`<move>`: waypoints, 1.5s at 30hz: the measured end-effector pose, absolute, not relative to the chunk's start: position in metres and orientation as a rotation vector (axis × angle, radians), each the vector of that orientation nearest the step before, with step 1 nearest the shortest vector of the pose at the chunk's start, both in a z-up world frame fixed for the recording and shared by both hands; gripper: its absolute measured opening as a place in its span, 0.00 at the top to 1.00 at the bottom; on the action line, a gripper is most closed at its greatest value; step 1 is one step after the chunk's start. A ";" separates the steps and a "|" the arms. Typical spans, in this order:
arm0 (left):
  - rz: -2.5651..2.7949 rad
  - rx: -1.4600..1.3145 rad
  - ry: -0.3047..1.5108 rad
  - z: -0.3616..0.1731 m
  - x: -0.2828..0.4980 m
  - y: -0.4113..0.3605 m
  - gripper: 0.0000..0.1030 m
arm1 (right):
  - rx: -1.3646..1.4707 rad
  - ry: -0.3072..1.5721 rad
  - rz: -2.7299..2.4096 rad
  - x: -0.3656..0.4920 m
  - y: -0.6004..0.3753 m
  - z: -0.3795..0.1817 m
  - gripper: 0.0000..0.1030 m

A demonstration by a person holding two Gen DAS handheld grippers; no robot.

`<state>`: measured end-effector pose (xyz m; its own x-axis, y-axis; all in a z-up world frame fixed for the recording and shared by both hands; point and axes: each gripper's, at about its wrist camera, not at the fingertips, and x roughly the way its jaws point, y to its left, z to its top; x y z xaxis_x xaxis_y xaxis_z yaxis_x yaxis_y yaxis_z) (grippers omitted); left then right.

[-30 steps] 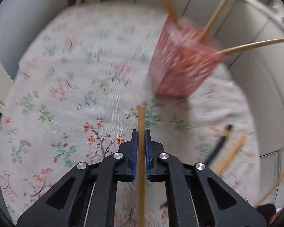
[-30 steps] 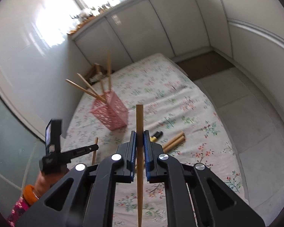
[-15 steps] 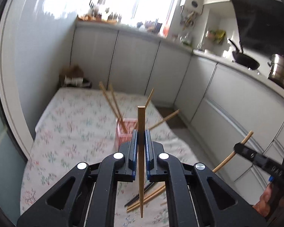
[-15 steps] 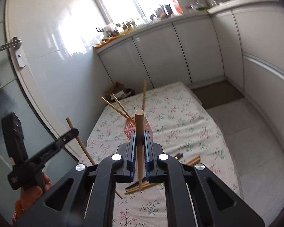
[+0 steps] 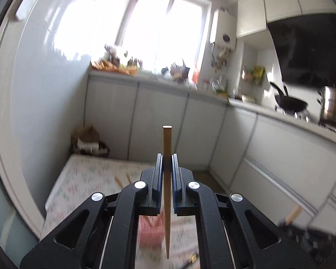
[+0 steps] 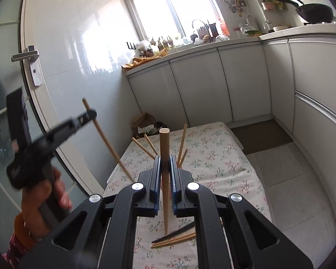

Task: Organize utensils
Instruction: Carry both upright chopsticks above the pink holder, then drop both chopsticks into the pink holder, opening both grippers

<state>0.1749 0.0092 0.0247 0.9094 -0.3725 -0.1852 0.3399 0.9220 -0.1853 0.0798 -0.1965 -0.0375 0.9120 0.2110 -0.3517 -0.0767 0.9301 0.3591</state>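
Covering the floor, floral cloth (image 6: 215,157), white cabinets (image 6: 239,85), bright window (image 5: 161,31)

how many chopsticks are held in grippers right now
2: one wooden chopstick clamped in the right gripper, one in the left gripper. Others stand in the basket or lie on the cloth.

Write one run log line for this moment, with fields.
left tool: shut on chopstick | right tool: shut on chopstick | pink holder: blurred, below | loose chopsticks: on floral cloth
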 end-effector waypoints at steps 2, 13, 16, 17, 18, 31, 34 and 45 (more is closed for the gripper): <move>-0.346 -0.153 0.195 0.029 0.191 0.006 0.94 | 0.356 0.393 0.151 0.086 -0.200 -0.039 0.92; -0.272 -0.093 0.238 -0.031 0.270 -0.017 0.93 | 0.369 0.413 0.128 0.123 -0.212 -0.057 0.92; -0.285 -0.100 0.290 -0.050 0.266 -0.012 0.87 | 0.375 0.401 0.134 0.130 -0.209 -0.053 0.92; -0.279 -0.109 0.278 -0.049 0.259 -0.007 0.76 | 0.376 0.389 0.137 0.132 -0.208 -0.050 0.92; -0.271 -0.124 0.258 -0.046 0.251 0.000 0.70 | 0.377 0.377 0.141 0.134 -0.206 -0.046 0.92; -0.134 -0.332 0.203 -0.006 0.197 0.097 0.40 | 0.294 0.180 0.096 0.209 -0.162 -0.006 0.92; -0.120 -0.344 0.238 -0.011 0.204 0.106 0.40 | 0.249 0.172 0.076 0.226 -0.152 -0.019 0.92; -0.108 -0.345 0.235 -0.008 0.200 0.117 0.40 | 0.196 0.185 0.057 0.234 -0.131 -0.045 0.80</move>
<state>0.2004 0.1167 -0.0077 0.9671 -0.1445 -0.2095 0.0647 0.9357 -0.3469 0.2338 -0.1309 -0.0451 0.9814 0.0739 -0.1772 -0.0379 0.9794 0.1985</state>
